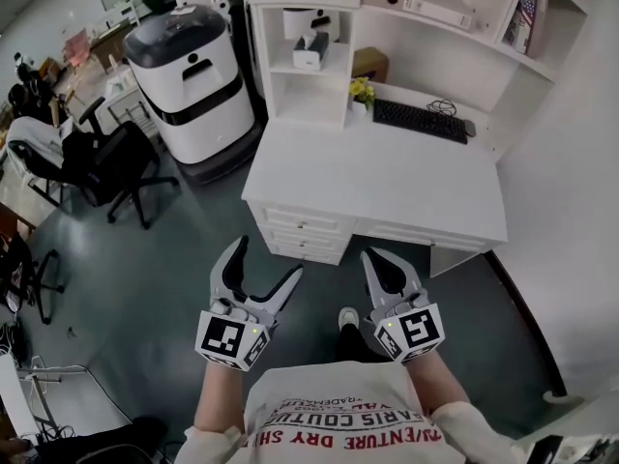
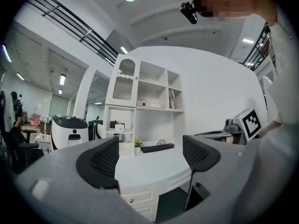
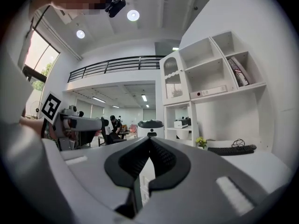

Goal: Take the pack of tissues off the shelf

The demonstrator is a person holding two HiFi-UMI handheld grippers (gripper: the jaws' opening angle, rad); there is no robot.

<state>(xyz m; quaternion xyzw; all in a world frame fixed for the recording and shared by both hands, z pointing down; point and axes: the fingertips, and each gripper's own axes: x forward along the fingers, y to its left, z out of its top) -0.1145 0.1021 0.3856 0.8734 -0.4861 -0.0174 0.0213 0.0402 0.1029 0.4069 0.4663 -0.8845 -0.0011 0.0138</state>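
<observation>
The pack of tissues sits in a shelf cubby above the white surface, well apart from both grippers, which are held near the person's body. The left gripper has its fingers wide and empty, probably readied for the grab. The right gripper has its fingers together on nothing, seemingly idle.

Left gripper points forward, jaws wide apart and empty. Right gripper is level beside it, jaws together with nothing between them.

Along the desk's back edge, the potted plant stands left of the keyboard — the pack of tissues sits inside the back-left corner's shelf unit.
</observation>
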